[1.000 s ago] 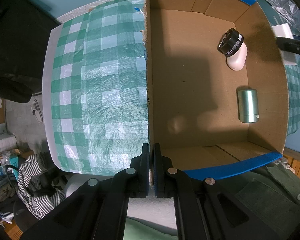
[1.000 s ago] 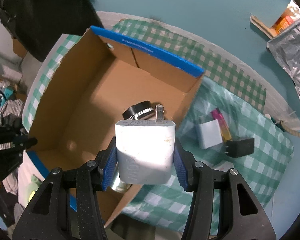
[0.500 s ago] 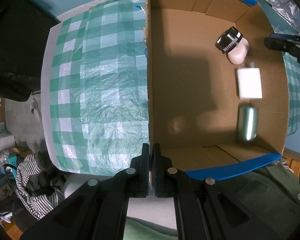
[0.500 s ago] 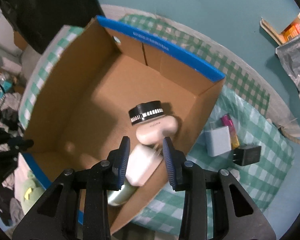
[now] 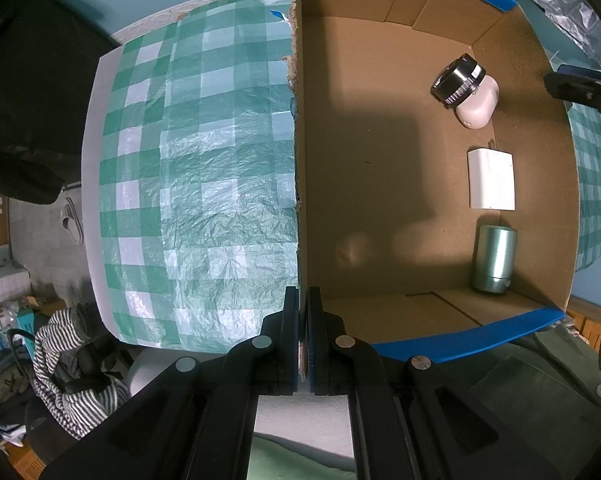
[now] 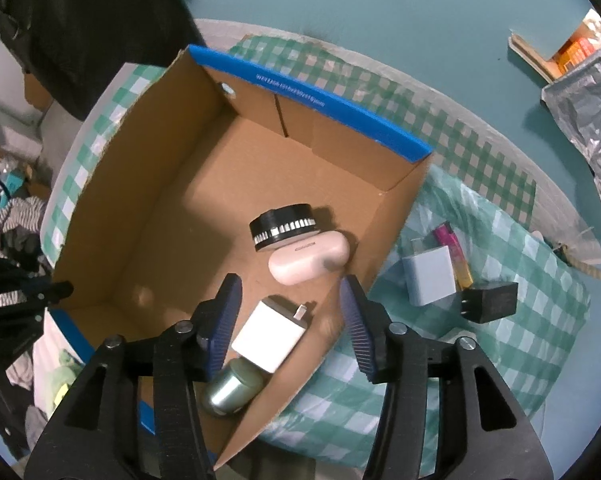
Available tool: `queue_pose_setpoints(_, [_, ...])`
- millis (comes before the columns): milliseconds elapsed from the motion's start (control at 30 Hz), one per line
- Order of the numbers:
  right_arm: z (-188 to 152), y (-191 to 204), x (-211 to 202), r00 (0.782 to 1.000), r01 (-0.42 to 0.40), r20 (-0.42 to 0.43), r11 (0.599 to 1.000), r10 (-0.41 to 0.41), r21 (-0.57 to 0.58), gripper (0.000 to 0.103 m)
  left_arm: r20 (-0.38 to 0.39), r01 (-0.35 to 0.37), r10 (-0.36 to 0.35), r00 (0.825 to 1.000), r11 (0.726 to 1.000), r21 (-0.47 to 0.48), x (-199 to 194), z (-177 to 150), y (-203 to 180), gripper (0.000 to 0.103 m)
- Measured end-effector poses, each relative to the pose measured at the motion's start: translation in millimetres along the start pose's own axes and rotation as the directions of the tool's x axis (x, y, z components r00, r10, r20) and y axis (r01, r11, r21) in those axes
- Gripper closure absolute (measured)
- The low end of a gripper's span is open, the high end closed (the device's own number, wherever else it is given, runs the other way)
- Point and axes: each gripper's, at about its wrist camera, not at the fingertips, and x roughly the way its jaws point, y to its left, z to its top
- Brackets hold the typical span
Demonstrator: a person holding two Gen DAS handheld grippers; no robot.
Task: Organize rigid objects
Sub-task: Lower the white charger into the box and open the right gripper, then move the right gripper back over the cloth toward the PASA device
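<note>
The right claw (image 6: pixel 290 312) hangs with its blue pads apart and nothing between them, its jaws having just reopened, above the white charger (image 6: pixel 270 334) that lies flat on the floor of the cardboard box (image 6: pixel 312 120), between a green metal can (image 6: pixel 232 392) and a pale earbud case (image 6: pixel 308 258) topped by a black ribbed ring (image 6: pixel 282 224). The left claw (image 5: pixel 303 344) is clamped shut on the box's near wall, steadying it. Out on the checked cloth covering the surface (image 6: pixel 500 364), beside the box, wait a grey charger (image 6: pixel 430 276), a black adapter (image 6: pixel 490 304) and a pink-and-yellow lighter (image 6: pixel 454 250). These look like light, hard, smooth plastic blocks, likely to slip if pinched at the corners; the broad flat sides offer the surest hold, clear of the metal prongs.
</note>
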Motion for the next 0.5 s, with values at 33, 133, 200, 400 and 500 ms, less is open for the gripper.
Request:
queue_pose_setpoints(33, [-1,-2,-3,1.000,-0.001,0.003,1.000,0.001,0.007,0.051,0.000,0.000,0.000,1.000,1.000,0.000,0,0,0,0.099])
queue_pose_setpoints(133, [-3,-7,-9,1.000,-0.008,0.013,1.000,0.007,0.024,0.050,0.000,-0.001,0.001,1.000,1.000,0.000,0,0,-1,0.099])
queue_pose_setpoints(200, [-6,-11,-14,1.000,-0.004,0.019,0.999,0.004,0.036,0.049,0.000,-0.001,0.001,1.000,1.000,0.000,0,-1,-1,0.099])
queue_pose_setpoints(400, [-14,-26,-26,0.999,0.009,0.041,0.998,-0.012,0.067,0.041,0.000,0.000,0.000,1.000,1.000,-0.001,0,-1,-1,0.099])
queue_pose_setpoints(500, [-19,-37,-29,0.999,0.012,0.040,0.995,-0.016,0.100,0.040,0.001,0.000,0.000,1.000,1.000,-0.001,0,-1,0,0.099])
